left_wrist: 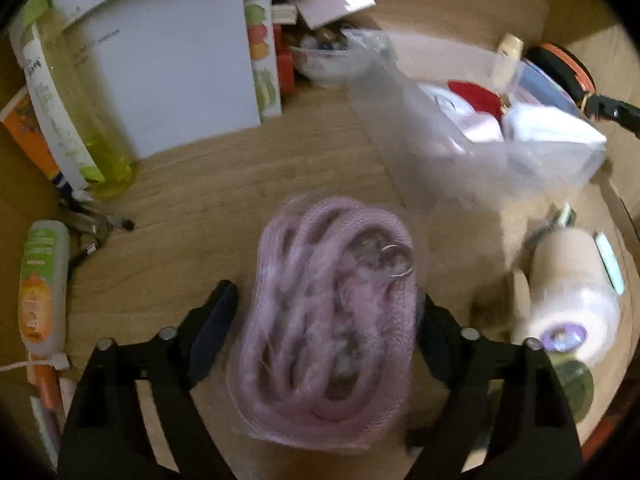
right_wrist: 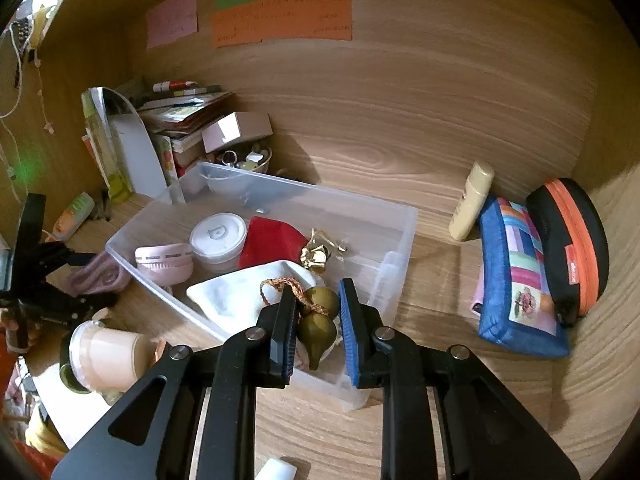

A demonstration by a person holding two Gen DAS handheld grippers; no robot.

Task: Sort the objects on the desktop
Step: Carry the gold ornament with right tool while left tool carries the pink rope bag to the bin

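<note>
My left gripper [left_wrist: 324,304] has its jaws spread wide around a blurred bag of coiled pink cord [left_wrist: 332,320]. The left finger stands clear of the bag; whether the right one touches it I cannot tell. The bag also shows in the right wrist view [right_wrist: 96,276], beside the clear plastic bin [right_wrist: 360,200]. My right gripper [right_wrist: 318,300] is shut on an olive gourd charm [right_wrist: 318,320] with a braided cord, above the bin's near corner. The bin holds a white jar [right_wrist: 218,236], a red pouch [right_wrist: 272,240], gold foil [right_wrist: 320,252], a white cloth [right_wrist: 240,292] and a pink item [right_wrist: 164,264].
A white folder [left_wrist: 172,68], a yellow bottle [left_wrist: 80,120] and tubes [left_wrist: 40,288] stand at the left. A cream jar [right_wrist: 108,356] lies by the bin. A patchwork pouch [right_wrist: 516,276], a black-orange case [right_wrist: 572,240] and a cream bottle [right_wrist: 472,200] stand at the right wall.
</note>
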